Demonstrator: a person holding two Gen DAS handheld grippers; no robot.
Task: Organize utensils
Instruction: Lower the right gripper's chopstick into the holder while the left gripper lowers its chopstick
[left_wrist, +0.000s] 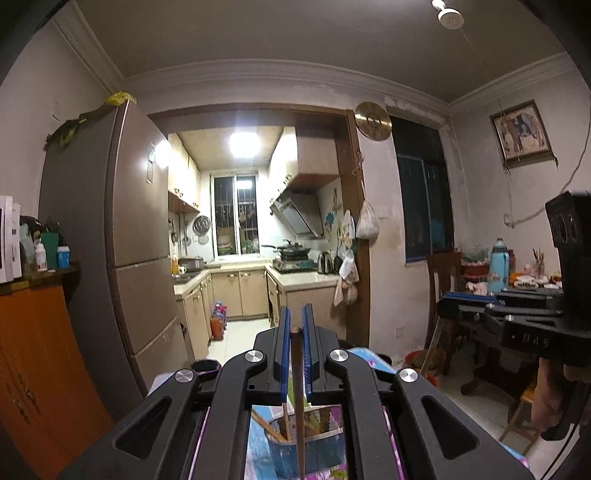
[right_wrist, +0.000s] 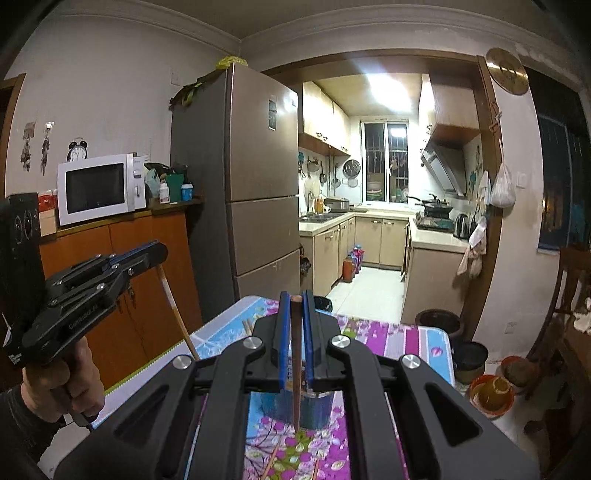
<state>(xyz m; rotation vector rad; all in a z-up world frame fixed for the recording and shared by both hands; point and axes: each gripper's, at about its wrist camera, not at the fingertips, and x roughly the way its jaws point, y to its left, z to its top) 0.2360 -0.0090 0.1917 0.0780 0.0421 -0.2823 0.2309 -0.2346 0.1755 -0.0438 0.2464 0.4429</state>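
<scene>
Chopstick runs upright between the blue pads of the left gripper, which is clamped on it; its top shows just above the pads and its lower end reaches down toward a blue holder directly below, where another light chopstick leans inside. In the right wrist view the right gripper is likewise closed on a dark chopstick, held upright, with its pointed tip hanging in front of the same blue holder on the floral-cloth surface. More chopsticks lie on the cloth to the far left of the gripper, and others lie near the bottom edge. At left in that view the left gripper appears from the side, its chopstick slanting down. Beyond stand a fridge and a microwave.
</scene>
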